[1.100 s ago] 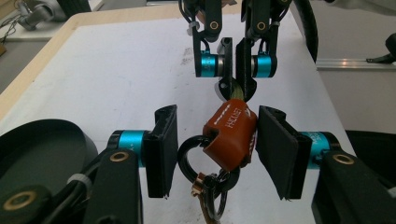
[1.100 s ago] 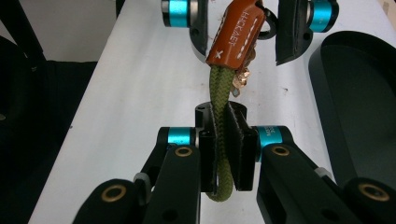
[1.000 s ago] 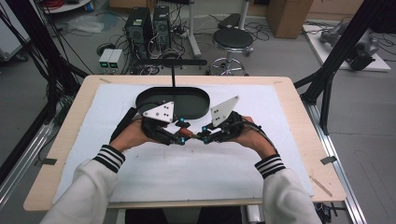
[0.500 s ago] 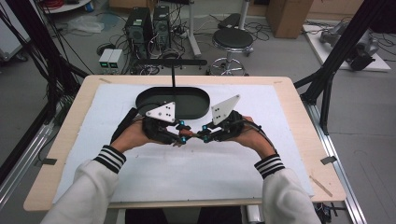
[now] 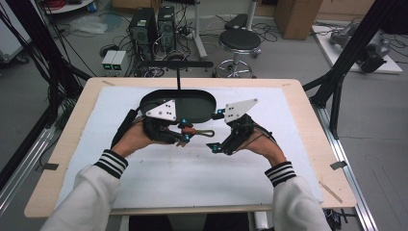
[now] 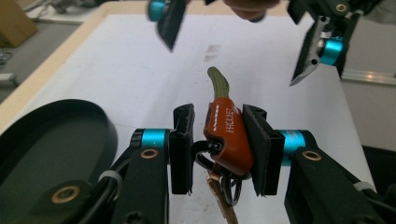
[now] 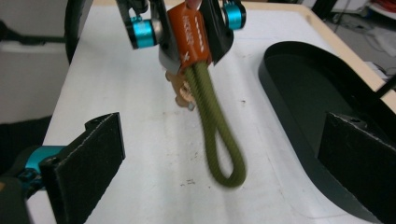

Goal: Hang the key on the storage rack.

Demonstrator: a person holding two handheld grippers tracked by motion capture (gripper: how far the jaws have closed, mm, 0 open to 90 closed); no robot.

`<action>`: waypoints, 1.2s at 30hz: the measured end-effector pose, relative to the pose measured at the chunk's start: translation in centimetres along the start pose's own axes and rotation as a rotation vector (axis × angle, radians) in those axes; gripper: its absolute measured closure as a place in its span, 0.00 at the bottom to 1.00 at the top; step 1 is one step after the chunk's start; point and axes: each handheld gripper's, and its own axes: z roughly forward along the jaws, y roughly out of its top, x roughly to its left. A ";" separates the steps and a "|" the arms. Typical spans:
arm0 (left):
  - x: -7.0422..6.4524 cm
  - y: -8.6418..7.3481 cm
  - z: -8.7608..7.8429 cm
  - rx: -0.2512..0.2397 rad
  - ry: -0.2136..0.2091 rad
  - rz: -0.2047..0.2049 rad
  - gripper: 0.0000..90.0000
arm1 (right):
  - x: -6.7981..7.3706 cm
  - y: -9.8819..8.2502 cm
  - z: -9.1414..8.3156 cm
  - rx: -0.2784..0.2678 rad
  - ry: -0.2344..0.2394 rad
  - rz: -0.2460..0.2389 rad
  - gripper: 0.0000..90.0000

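Note:
An orange key fob (image 6: 227, 135) with an olive cord loop (image 7: 215, 126) and keys (image 7: 182, 91) hangs over the white mat. My left gripper (image 5: 185, 132) is shut on the fob, its pads pressing both sides (image 6: 222, 149). The loop points toward my right gripper (image 5: 216, 144). In the right gripper view that gripper (image 7: 229, 154) stands open; its jaws have just been opening, and the loop hangs between the wide-apart pads (image 7: 100, 149) without touching them. The left gripper view shows the right gripper's fingers (image 6: 308, 56) spread beyond the cord's end.
A black oval tray (image 5: 192, 103) sits on the mat (image 5: 192, 183) just behind both grippers, close to the left one. The person's hands and white sleeves come in from the front edge. The table's wooden rim (image 5: 308, 115) frames the mat.
The right gripper's jaws went from closed near the cord loop to wide open, letting the loop hang free. The left gripper kept its hold on the fob. Neither hand shifted noticeably.

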 end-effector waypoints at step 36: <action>5.5 -2.8 -7.4 -0.245 0.523 -0.242 0.72 | 4.2 -12.3 -8.2 -0.294 -0.595 0.317 0.00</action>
